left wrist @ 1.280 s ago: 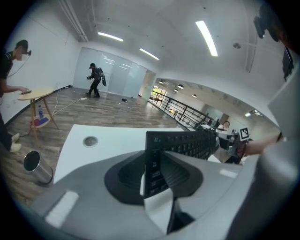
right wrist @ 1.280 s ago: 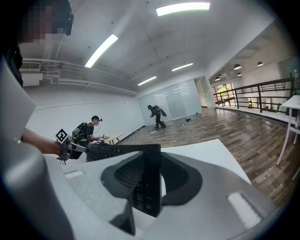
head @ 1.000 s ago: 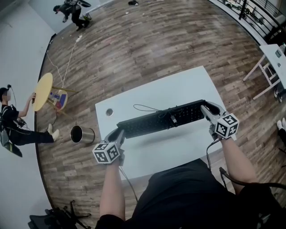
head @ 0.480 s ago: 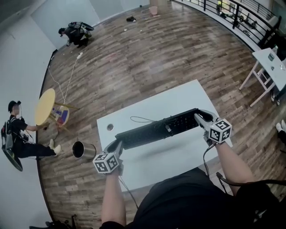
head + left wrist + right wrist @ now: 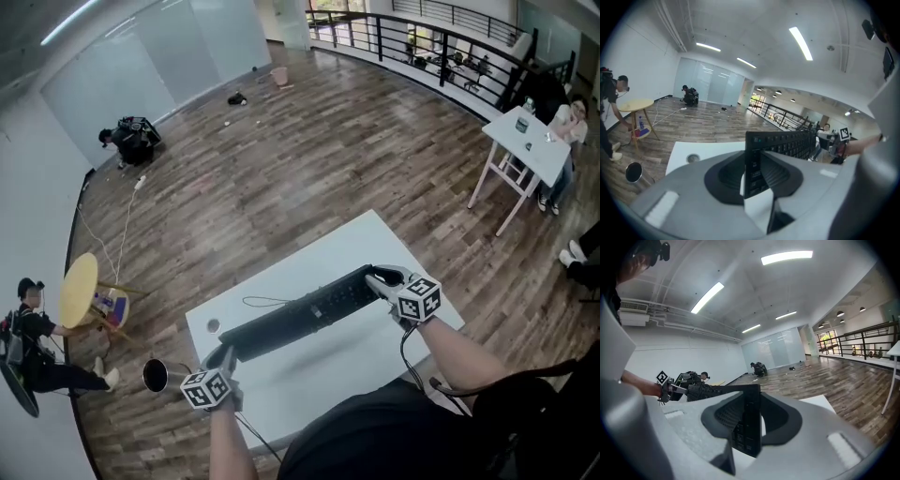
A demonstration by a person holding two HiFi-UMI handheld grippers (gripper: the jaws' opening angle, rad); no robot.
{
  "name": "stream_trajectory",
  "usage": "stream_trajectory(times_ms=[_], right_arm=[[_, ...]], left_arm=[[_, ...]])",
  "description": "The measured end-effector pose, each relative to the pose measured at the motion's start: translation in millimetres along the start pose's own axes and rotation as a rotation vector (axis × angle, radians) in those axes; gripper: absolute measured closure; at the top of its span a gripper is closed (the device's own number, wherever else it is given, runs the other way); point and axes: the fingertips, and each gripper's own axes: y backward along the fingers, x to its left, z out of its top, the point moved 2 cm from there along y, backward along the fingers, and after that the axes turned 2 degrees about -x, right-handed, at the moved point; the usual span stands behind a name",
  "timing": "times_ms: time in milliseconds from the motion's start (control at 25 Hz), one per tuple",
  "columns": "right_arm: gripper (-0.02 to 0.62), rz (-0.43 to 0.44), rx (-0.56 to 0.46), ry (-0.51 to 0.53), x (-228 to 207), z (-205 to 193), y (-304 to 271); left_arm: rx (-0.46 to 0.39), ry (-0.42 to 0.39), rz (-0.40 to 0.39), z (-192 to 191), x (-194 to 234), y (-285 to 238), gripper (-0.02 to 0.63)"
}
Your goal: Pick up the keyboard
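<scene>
A long black keyboard [image 5: 300, 316] hangs level above the white table [image 5: 309, 380], held by its two short ends. My left gripper [image 5: 225, 357] is shut on the keyboard's left end; in the left gripper view that end [image 5: 753, 161] stands upright, pinched between the two grey jaws. Over at the other end my right gripper [image 5: 383, 278] is shut on the keyboard too, and the right gripper view shows that end [image 5: 748, 425] clamped between its jaws. The keyboard's thin black cable [image 5: 259, 302] trails down onto the table behind it.
A metal bin [image 5: 155, 375] stands on the wooden floor left of the table. A round yellow table [image 5: 77, 289] with a person [image 5: 28, 342] beside it is further left. Another white table [image 5: 525, 141] and a black railing [image 5: 422, 42] lie at the far right.
Both grippers have kept their hold and shifted a little with the keyboard. The head view has swung up, so more of the room shows and the keyboard sits lower in the picture.
</scene>
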Motion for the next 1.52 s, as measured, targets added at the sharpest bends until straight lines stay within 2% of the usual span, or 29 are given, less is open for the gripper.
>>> stream_trajectory(times_ms=[720,1520], right_arm=[[0.486,0.001,-0.025,-0.003,6.9,15.5,-13.1],[0.491,0.011,-0.042,-0.011,-1.2,14.3,-1.1]], left_arm=[[-0.036,-0.034,-0.018,29.8,13.9,-4.3,0.497],[-0.045,-0.056,0.009,34.0,-6.0,4.6,0.498]])
